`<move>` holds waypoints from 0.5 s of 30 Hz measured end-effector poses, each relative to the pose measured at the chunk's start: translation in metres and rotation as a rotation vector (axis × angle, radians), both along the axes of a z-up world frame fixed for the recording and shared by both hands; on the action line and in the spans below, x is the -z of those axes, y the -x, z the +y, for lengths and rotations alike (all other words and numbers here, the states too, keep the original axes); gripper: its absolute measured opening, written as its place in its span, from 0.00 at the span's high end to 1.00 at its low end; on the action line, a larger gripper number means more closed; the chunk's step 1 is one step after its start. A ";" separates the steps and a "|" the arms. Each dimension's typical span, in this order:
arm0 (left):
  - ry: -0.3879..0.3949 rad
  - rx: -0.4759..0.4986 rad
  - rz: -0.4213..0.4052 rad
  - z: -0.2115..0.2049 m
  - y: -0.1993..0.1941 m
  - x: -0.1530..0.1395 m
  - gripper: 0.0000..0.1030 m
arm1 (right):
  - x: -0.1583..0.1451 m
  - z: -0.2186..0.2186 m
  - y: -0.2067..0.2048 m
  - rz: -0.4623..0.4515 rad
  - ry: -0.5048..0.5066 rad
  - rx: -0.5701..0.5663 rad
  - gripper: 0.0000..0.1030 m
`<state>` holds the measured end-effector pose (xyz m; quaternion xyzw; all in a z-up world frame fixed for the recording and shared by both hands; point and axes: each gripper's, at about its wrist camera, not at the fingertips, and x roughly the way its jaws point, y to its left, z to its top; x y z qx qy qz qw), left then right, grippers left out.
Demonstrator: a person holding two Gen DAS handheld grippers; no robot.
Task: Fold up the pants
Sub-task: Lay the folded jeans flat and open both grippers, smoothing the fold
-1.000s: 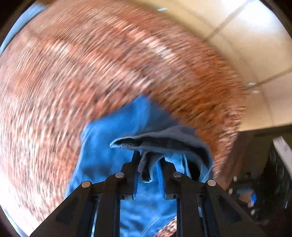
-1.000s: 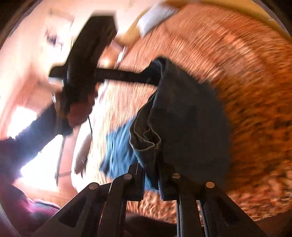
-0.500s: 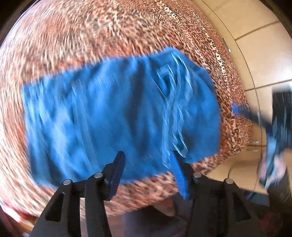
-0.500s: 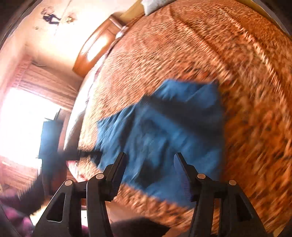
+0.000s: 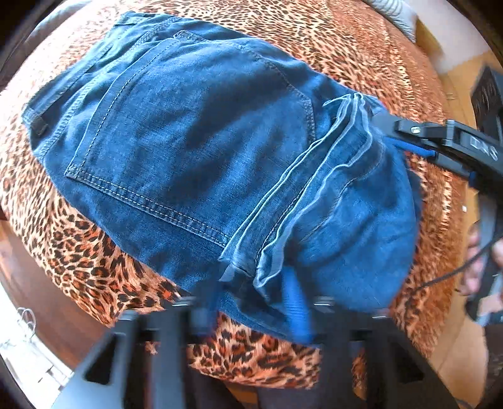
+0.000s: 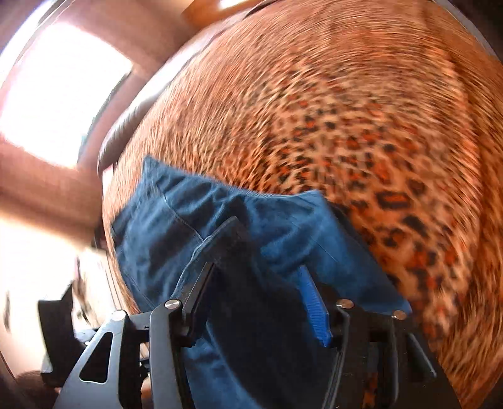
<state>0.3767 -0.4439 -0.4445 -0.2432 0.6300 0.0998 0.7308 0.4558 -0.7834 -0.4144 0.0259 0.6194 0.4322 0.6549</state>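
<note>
Fingers (image 6: 314, 302) steeply down astride jeans (image 5: 195, 132)

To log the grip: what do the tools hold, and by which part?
No firm hold shows: left tool and right tool are closing over edges of the folded blue denim jeans.

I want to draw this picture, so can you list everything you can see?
jeans: one, blue denim, folded on the bedspread, back pocket up
bedspread: one, orange and black leopard print, under the jeans
pillow: one, pale grey, far end of the bed, mostly cut off
window: one, glaring white, beside the bed
left gripper: one, black, blurred, at the jeans' near edge, jaws closing with denim between them
right gripper: one, black with blue pads, at the jeans' other edge, jaws closing with denim between them
hand: one, partly seen, holding the right gripper
</note>
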 end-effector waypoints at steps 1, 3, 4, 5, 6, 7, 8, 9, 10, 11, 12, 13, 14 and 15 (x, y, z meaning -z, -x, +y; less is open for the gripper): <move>0.013 -0.039 -0.002 -0.016 0.004 0.009 0.80 | -0.002 0.012 0.003 0.022 0.000 -0.056 0.97; 0.042 -0.141 -0.021 -0.014 0.022 0.009 0.80 | -0.018 0.033 0.013 -0.018 -0.040 -0.135 1.00; 0.036 -0.165 -0.008 -0.012 0.025 0.010 0.80 | -0.021 0.044 0.018 -0.020 -0.053 -0.187 1.00; 0.037 -0.195 0.022 -0.014 0.030 0.018 0.80 | -0.015 0.058 0.025 -0.028 0.010 -0.252 0.99; 0.059 -0.229 0.034 -0.016 0.037 0.022 0.80 | -0.005 0.071 0.032 -0.070 0.127 -0.324 0.98; 0.077 -0.257 0.031 -0.019 0.043 0.020 0.80 | 0.001 0.078 0.036 -0.115 0.209 -0.377 0.98; 0.084 -0.269 0.022 -0.019 0.048 0.011 0.81 | -0.001 0.075 0.035 -0.126 0.207 -0.386 0.95; 0.083 -0.274 0.007 -0.023 0.057 0.003 0.81 | -0.009 0.065 0.030 -0.108 0.163 -0.357 0.93; 0.085 -0.273 -0.003 -0.027 0.061 -0.003 0.81 | -0.017 0.048 0.022 -0.073 0.110 -0.310 0.86; 0.112 -0.271 -0.019 -0.034 0.067 -0.007 0.80 | -0.025 0.022 0.011 -0.034 0.063 -0.237 0.66; 0.152 -0.265 -0.033 -0.042 0.071 -0.009 0.75 | -0.028 0.002 0.006 -0.030 0.056 -0.184 0.45; 0.194 -0.255 -0.038 -0.052 0.071 -0.010 0.68 | -0.027 -0.024 0.001 -0.028 0.065 -0.123 0.41; 0.238 -0.231 -0.034 -0.069 0.070 -0.004 0.65 | -0.023 -0.039 -0.002 -0.016 0.079 -0.092 0.41; 0.258 -0.208 -0.028 -0.077 0.068 -0.002 0.64 | -0.011 -0.061 -0.004 0.019 0.108 -0.047 0.41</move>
